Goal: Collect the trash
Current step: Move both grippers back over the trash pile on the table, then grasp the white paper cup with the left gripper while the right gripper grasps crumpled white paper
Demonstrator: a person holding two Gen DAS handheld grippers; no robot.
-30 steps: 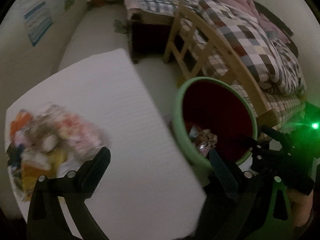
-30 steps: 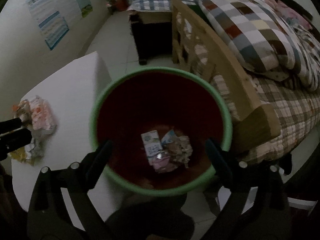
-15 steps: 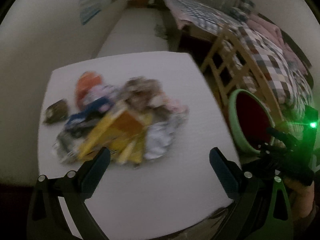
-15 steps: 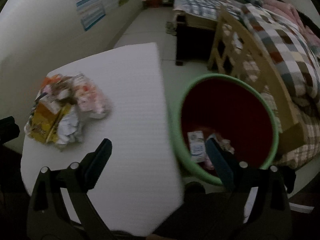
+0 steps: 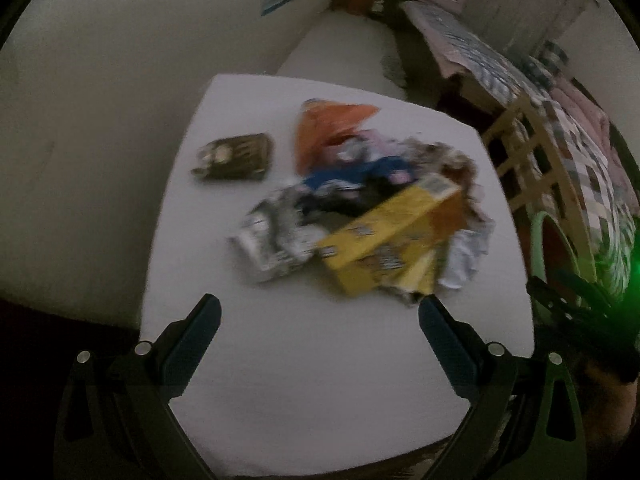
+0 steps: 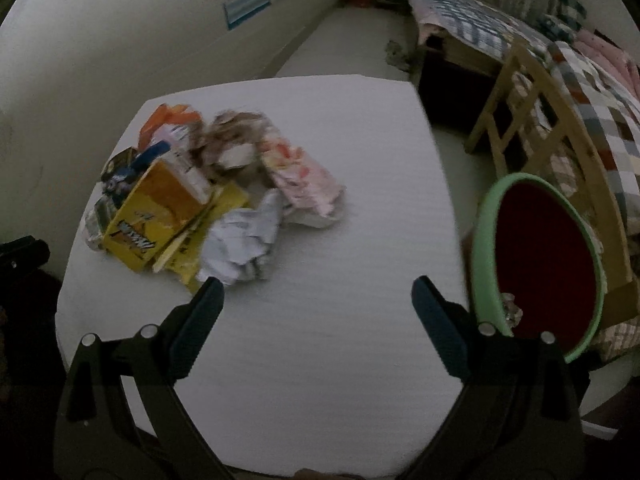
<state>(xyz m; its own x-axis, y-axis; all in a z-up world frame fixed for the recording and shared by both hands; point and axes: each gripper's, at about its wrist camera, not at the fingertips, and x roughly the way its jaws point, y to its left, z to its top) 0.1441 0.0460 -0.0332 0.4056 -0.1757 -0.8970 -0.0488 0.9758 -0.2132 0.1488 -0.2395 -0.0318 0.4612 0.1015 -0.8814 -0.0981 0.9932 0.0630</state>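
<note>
Both my left gripper (image 5: 319,309) and my right gripper (image 6: 317,290) hang over the white table (image 6: 320,360) with fingers spread wide, holding nothing. The trash pile (image 6: 208,200), a yellow box (image 6: 156,216) amid crumpled wrappers, lies ahead. The green bin (image 6: 536,256) stands beside the table's right edge.
</note>
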